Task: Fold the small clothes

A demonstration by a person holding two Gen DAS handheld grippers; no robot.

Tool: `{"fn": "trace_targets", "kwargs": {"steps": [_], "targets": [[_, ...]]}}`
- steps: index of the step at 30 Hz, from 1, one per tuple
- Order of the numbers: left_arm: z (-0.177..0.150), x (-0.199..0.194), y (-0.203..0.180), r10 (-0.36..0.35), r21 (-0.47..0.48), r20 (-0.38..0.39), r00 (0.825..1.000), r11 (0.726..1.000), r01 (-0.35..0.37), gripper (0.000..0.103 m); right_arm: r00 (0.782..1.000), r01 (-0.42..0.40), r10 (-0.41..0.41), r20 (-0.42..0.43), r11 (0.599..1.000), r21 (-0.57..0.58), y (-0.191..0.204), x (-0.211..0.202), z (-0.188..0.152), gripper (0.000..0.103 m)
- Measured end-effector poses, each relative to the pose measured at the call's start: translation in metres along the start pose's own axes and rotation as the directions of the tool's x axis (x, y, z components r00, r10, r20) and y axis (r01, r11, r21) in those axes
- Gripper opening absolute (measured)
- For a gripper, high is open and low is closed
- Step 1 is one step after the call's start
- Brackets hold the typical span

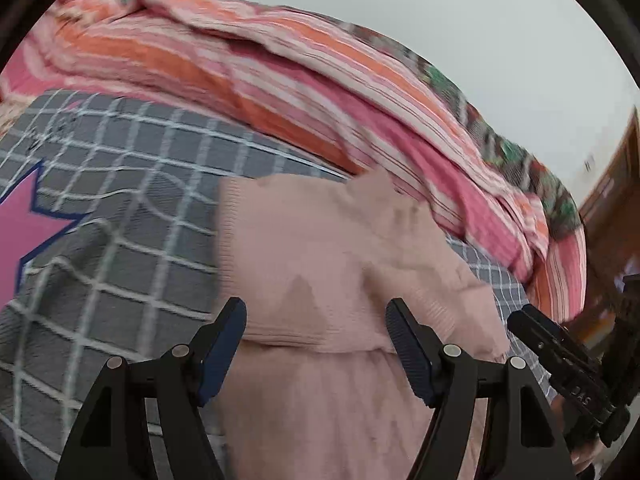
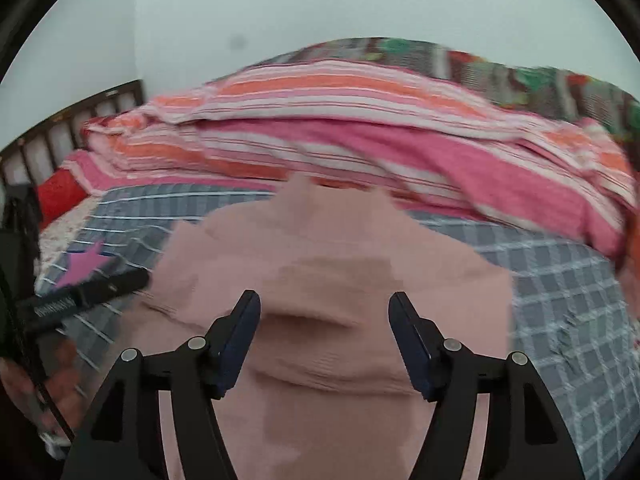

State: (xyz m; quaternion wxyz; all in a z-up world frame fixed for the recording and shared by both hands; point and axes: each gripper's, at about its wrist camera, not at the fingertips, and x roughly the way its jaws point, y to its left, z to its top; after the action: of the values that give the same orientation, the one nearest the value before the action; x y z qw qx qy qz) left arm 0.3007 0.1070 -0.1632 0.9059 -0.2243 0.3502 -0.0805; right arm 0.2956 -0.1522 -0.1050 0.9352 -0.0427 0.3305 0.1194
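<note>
Pink garment (image 1: pixel 320 248) lies on the bed (image 1: pixel 120 240); left tongs (image 1: pixel 316 312) and right tongs (image 2: pixel 324 306) tilt down over it, both wide, holding nothing.

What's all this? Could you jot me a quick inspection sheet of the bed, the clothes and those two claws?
Surface: grey checked sheet with a pink star.
Job's things: pink garment, partly folded, blurred.
Clutter: striped blanket heaped behind, patterned cloth beyond it.
Claws: left claw open over the garment; right claw open, nothing gripped.
Cables: nothing seen.
Surroundings: pale wall, dark headboard.
</note>
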Motion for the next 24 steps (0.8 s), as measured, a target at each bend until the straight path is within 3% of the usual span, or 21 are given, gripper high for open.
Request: {"fn": "trace_targets", "kwargs": {"steps": [6, 8, 10, 13, 14, 17, 21, 24], "targets": [[-0.011, 0.030, -0.050, -0.048, 0.114, -0.079, 0.996, 0.992, 0.057, 0.073, 0.999, 0.037, -0.029, -0.037, 0.976, 0.215, -0.075, 0.006, -0.030, 0.066], [-0.018, 0.042, -0.063, -0.001, 0.158, -0.106, 0.994, 0.987, 0.017, 0.073, 0.998, 0.025, -0.005, -0.069, 0.959, 0.281, -0.096, 0.011, -0.037, 0.066], [-0.023, 0.053, -0.071, 0.093, 0.202, -0.124, 0.988, 0.977, -0.066, 0.073, 0.997, 0.024, 0.000, -0.076, 0.949, 0.314, -0.107, 0.014, -0.039, 0.066], [-0.025, 0.062, -0.078, 0.180, 0.237, -0.102, 0.978, 0.960, -0.151, 0.071, 0.995, 0.028, 0.005, -0.101, 0.946, 0.323, -0.111, 0.023, -0.045, 0.066], [-0.024, 0.060, -0.078, 0.191, 0.232, -0.084, 0.978, 0.958, -0.167, 0.071, 0.993, 0.024, 0.014, -0.115, 0.946, 0.323, -0.111, 0.027, -0.047, 0.066], [-0.017, 0.050, -0.069, 0.226, 0.190, -0.012, 0.974, 0.957, -0.220, 0.049, 0.990, 0.042, 0.003, -0.145, 0.952, 0.302, -0.107, 0.032, -0.049, 0.066], [-0.005, 0.038, -0.033, 0.178, 0.048, -0.012, 0.984, 0.983, -0.178, 0.048, 0.991, 0.040, -0.001, -0.132, 0.955, 0.293, -0.104, 0.030, -0.049, 0.066], [-0.001, 0.038, -0.006, 0.127, -0.045, -0.055, 0.990, 0.991, -0.130, 0.048, 0.991, 0.039, -0.001, -0.131, 0.957, 0.287, -0.103, 0.031, -0.049, 0.066]]}}
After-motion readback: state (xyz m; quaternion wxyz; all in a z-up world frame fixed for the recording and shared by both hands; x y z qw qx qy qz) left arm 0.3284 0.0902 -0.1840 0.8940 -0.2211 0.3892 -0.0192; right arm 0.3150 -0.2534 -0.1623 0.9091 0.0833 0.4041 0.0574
